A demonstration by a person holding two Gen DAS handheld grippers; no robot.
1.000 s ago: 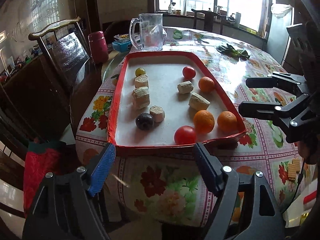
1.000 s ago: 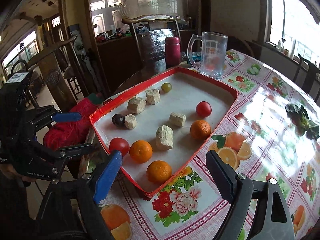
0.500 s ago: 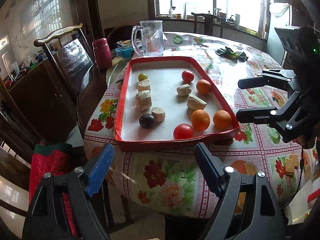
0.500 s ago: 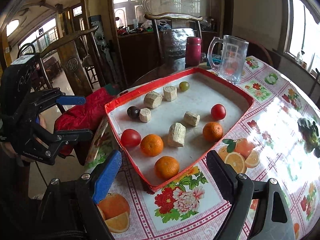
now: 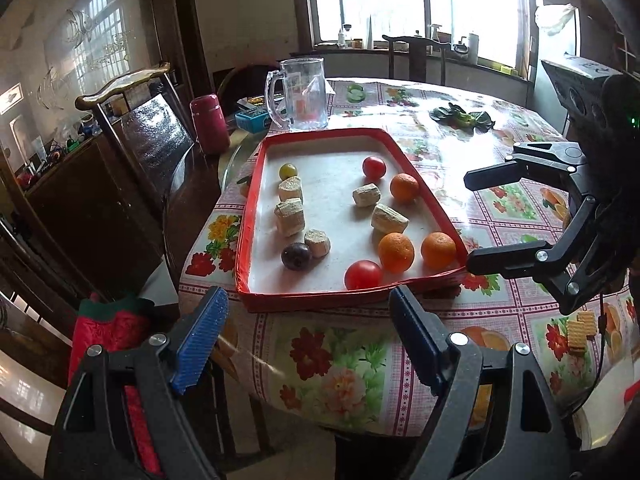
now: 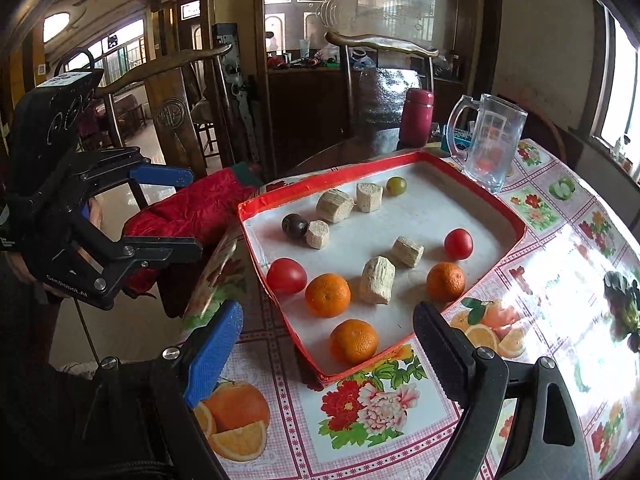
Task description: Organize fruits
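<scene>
Both grippers hang in the air before the near edge of the table (image 5: pixel 400 360), and neither touches anything. The left gripper (image 5: pixel 308 340) has its jaws spread wide with nothing between them; it sits just off the table's edge, in front of the near rim of the red-rimmed tray (image 5: pixel 246 240). The right gripper (image 6: pixel 328 356) is likewise spread wide and empty, poised above the flowered tablecloth (image 6: pixel 360 412) at the tray's near corner. In the tray lie three oranges, one at the near right corner (image 5: pixel 438 250), one beside it (image 5: pixel 396 252) and one by the right rim farther back (image 5: pixel 404 187). A tomato (image 5: pixel 363 275) sits at the near rim, and a second tomato (image 5: pixel 374 167) lies toward the far end. A dark plum (image 5: pixel 296 256) touches one of five pale cut chunks (image 5: pixel 318 243), and a small yellow-green fruit (image 5: pixel 288 169) rests near the far left rim. A glass mug (image 5: pixel 302 94) stands just beyond the tray's far rim.
</scene>
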